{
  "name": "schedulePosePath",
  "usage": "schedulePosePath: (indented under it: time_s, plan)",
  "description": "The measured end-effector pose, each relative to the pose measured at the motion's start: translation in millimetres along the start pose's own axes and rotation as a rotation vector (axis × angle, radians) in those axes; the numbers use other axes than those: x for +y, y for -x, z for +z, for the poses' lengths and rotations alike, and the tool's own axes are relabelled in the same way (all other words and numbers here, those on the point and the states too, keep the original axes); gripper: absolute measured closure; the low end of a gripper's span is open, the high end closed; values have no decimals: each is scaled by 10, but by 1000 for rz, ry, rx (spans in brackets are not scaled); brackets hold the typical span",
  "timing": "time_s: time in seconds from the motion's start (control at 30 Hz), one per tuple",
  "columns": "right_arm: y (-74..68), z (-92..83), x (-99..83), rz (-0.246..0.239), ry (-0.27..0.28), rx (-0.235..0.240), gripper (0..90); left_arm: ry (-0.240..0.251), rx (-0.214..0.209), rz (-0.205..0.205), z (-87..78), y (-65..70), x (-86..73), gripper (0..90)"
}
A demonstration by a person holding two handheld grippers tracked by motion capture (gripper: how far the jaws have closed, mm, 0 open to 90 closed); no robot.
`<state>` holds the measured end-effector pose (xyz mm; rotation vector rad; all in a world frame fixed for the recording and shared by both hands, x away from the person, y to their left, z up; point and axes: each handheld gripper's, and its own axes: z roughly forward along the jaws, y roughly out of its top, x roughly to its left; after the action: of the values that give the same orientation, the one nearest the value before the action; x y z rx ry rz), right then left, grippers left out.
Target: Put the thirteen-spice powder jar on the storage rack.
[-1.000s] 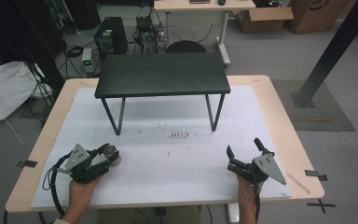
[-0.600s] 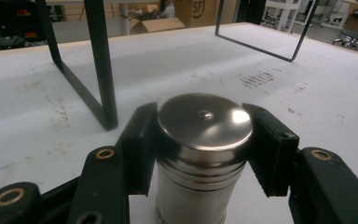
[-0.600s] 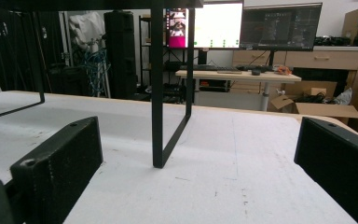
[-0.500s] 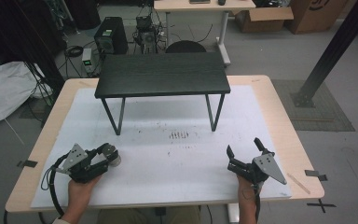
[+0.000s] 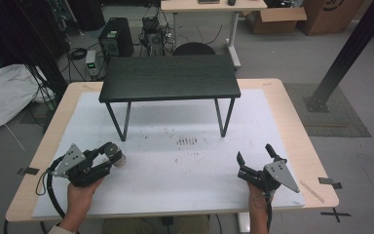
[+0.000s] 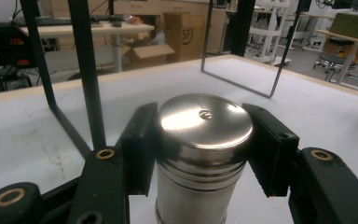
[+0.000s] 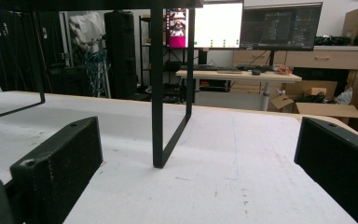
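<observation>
Left tongs (image 6: 200, 140) clamp the steel can (image 6: 203, 154) just under its lid, upright for carrying. Right tongs (image 5: 255, 161) gape wide, empty, resting on the counter (image 5: 185, 190).

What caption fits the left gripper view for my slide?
The left gripper clamps a shiny steel canister above the white table, near the black shelf's legs.

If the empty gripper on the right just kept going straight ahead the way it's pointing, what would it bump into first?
Probably the near black leg of the small black table. In the right gripper view that leg stands just left of centre between the open right gripper; only bare white mat lies before it. Depth is unclear, so it might slip past.
</observation>
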<state>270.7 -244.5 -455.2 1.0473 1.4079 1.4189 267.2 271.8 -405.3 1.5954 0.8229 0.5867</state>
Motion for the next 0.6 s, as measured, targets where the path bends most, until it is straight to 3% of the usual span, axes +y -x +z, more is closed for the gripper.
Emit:
schedulePosePath:
  time_s: [0.47, 0.6]
  plan:
    - [0, 0, 0, 1, -1, 0, 5, 46, -44, 13, -4, 64, 418, 489]
    - [1, 0, 0, 1, 0, 0, 5, 65, -63, 27, 1, 89, 624, 489]
